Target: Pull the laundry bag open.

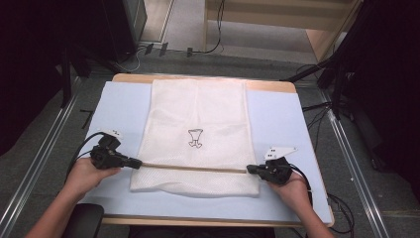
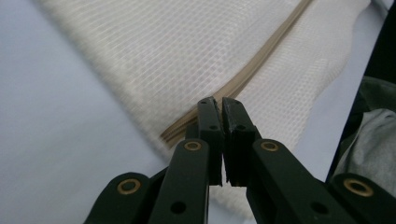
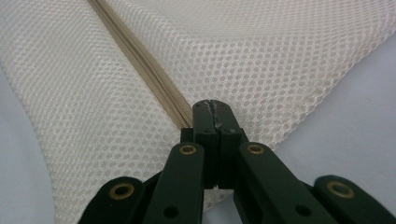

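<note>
A white mesh bag (image 1: 198, 114) with a small black drawing lies flat on the light blue mat (image 1: 282, 119). A beige zipper (image 1: 193, 168) runs straight across the bag near its front edge. My left gripper (image 1: 138, 163) lies level at the zipper's left end, and in the left gripper view the jaws (image 2: 219, 101) are shut where the zipper (image 2: 261, 60) ends. My right gripper (image 1: 249, 169) lies at the zipper's right end. In the right gripper view its jaws (image 3: 212, 103) are shut on the end of the zipper (image 3: 140, 60). No slider shows between either pair of jaws.
The mat covers a wooden table (image 1: 198, 78) whose front edge is close to the person's forearms. Metal rails (image 1: 44, 148) run along both sides on the floor. Cables (image 1: 213, 47) and dark stands are beyond the table's far edge.
</note>
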`<state>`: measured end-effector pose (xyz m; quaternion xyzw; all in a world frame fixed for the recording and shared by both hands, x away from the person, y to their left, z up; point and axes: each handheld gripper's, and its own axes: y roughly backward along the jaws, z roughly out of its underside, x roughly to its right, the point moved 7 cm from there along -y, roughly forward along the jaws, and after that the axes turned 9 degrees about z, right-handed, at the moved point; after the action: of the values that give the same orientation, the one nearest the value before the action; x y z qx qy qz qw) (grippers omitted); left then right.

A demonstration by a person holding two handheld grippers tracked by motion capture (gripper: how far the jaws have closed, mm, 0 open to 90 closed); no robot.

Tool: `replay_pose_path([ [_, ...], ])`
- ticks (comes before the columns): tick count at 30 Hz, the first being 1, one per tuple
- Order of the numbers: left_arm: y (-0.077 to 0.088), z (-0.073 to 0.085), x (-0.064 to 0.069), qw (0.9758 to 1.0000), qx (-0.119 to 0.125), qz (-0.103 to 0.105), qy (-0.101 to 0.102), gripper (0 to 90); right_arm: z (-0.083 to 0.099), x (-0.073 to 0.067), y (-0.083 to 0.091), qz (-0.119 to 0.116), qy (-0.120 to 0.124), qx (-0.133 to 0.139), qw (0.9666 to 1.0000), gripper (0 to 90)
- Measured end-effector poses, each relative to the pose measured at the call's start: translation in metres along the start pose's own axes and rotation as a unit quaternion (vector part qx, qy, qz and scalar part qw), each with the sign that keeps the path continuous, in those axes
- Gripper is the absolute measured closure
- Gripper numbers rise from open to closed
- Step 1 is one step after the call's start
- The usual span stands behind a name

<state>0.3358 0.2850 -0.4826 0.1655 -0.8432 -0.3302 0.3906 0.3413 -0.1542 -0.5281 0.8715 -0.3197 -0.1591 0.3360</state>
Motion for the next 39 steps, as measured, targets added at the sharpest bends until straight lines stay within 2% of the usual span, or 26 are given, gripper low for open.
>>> replay_pose_path([
  [2,0.008,0.008,-0.008,0.9999,0.006,-0.007,0.014,89.0,0.0,0.0,0.0,-0.001,0.0,0.0,1.0,90.0],
  [3,0.015,0.013,-0.012,0.9994,0.024,-0.009,0.023,89.0,0.0,0.0,0.0,-0.001,0.0,0.0,1.0,90.0],
  [4,0.017,0.016,-0.012,0.9991,0.037,0.002,0.023,89.0,0.0,0.001,0.0,-0.002,0.0,0.0,1.0,90.0],
  [6,0.016,0.018,-0.009,0.9993,0.032,-0.008,0.014,88.9,0.0,0.001,0.0,-0.005,-0.004,0.0,1.0,90.0],
  [8,0.015,0.017,-0.009,0.9993,0.032,-0.012,0.016,88.9,0.0,0.001,0.0,-0.006,-0.006,-0.001,1.0,90.0],
  [13,0.014,0.016,-0.009,0.9992,0.037,-0.008,0.012,88.4,0.0,0.001,0.0,-0.007,-0.009,-0.003,0.9999,90.0],
  [15,0.014,0.016,-0.01,0.999,0.04,-0.002,0.021,87.6,-0.001,0.002,0.0,-0.008,-0.009,-0.005,0.9999,90.0],
  [18,0.013,0.015,-0.01,0.9988,0.043,-0.006,0.02,87.0,-0.001,0.002,0.0,-0.01,-0.017,-0.011,0.9997,90.0],
  [21,0.015,0.012,-0.009,0.9983,0.055,-0.004,0.016,80.5,-0.004,0.002,0.001,-0.013,-0.028,-0.024,0.9992,90.0],
  [22,0.016,0.011,-0.008,0.9982,0.059,-0.003,0.011,78.0,-0.005,0.002,0.002,-0.015,-0.028,-0.026,0.9992,88.8],
  [25,0.017,0.008,-0.007,0.9971,0.075,-0.01,0.003,67.6,-0.01,0.002,0.005,-0.016,-0.028,-0.01,0.9994,83.4],
  [30,0.023,-0.002,-0.007,0.9947,0.096,-0.036,-0.003,50.3,-0.018,0.008,0.014,-0.008,-0.047,0.023,0.9986,72.3],
  [34,0.028,-0.011,-0.005,0.993,0.105,-0.054,-0.012,42.1,-0.022,0.018,0.021,0.016,-0.057,0.044,0.9973,59.2],
  [37,0.029,-0.018,-0.005,0.9918,0.111,-0.061,-0.018,38.6,-0.022,0.026,0.025,0.027,-0.072,0.045,0.996,51.2],
  [39,0.03,-0.022,-0.007,0.9906,0.111,-0.077,-0.021,37.2,-0.02,0.031,0.026,0.034,-0.075,0.044,0.9956,46.6],
])
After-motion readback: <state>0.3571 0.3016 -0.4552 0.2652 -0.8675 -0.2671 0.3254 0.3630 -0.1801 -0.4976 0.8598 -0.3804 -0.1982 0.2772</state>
